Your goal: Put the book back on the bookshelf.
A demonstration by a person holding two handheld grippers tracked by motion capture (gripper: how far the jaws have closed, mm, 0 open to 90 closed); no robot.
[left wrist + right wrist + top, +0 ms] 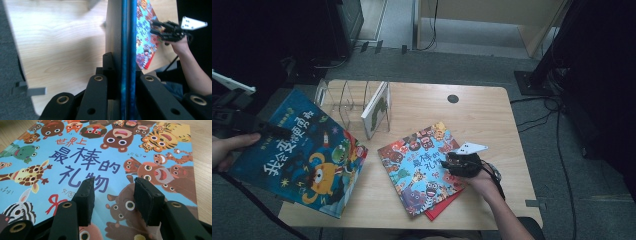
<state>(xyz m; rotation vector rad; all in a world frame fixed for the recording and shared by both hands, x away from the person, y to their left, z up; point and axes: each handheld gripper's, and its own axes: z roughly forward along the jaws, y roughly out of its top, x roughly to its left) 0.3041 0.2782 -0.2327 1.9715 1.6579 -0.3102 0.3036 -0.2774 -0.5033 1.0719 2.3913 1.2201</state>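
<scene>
Your left gripper clamped on the blue monster picture book's edge, book held off the table's left side, your right gripper jaws parted, nothing between, just over the animal picture book lying flat.

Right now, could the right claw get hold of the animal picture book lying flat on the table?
Probably yes. The right claw hovers directly over the animal book with its jaws apart and nothing between them. But the book lies flat on a red book, so pinching an edge may take some working.
</scene>
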